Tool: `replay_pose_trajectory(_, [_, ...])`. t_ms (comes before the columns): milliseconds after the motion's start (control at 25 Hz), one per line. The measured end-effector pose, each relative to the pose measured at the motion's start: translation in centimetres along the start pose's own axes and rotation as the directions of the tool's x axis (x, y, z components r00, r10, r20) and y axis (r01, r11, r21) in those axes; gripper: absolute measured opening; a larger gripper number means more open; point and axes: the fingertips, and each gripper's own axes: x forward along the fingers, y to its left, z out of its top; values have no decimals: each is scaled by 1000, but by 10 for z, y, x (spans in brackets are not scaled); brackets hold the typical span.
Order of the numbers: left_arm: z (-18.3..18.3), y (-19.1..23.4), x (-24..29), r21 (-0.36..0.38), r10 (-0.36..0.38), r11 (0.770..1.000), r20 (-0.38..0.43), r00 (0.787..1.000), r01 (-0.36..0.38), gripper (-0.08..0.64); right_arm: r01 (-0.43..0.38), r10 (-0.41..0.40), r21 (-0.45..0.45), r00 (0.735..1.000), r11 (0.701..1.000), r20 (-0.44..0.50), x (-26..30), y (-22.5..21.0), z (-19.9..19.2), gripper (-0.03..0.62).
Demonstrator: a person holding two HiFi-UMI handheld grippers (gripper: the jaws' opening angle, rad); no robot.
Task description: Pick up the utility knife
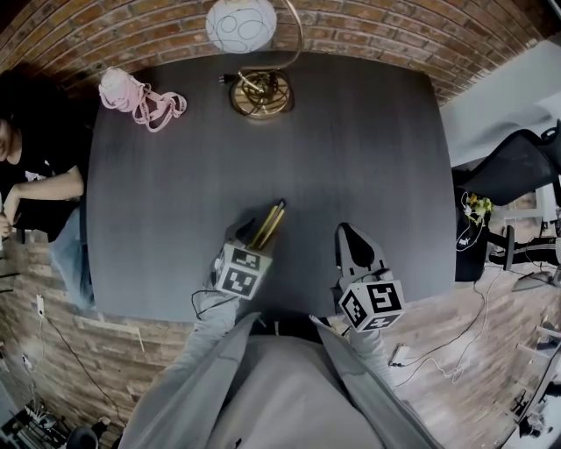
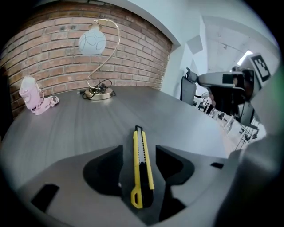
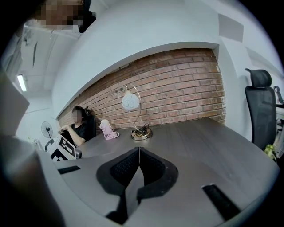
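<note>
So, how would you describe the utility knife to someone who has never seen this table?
Take the dark grey table in front of the brick wall, with a lamp and a pink item at its far edge. Toward the near edge the utility knife lies between the open jaws of the left gripper. It is the only slim yellow-and-black thing there.

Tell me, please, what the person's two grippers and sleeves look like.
The left gripper and right gripper have black, wedge-shaped jaws on grey bodies. Each carries a white cube with black square markers: left cube, right cube. The sleeves are light grey.
</note>
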Motion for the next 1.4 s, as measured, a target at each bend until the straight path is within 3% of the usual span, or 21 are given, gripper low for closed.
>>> replay_pose_trajectory(280, [-14,0,18,10,10,1000,-60,998,-10,209,18,-17,16,1000,1000,-14,0,-4,-7,18])
replay_pose_trajectory(720, [-16,4,21,58,78,995,-43,996,-75,209,34,-34,18,999,999,-19,4,-8,-7,18])
replay_pose_trajectory(1400, [-15,15,19,13,124,992,-40,991,-124,132,74,-74,41,997,996,9,-8,-19,-4,18])
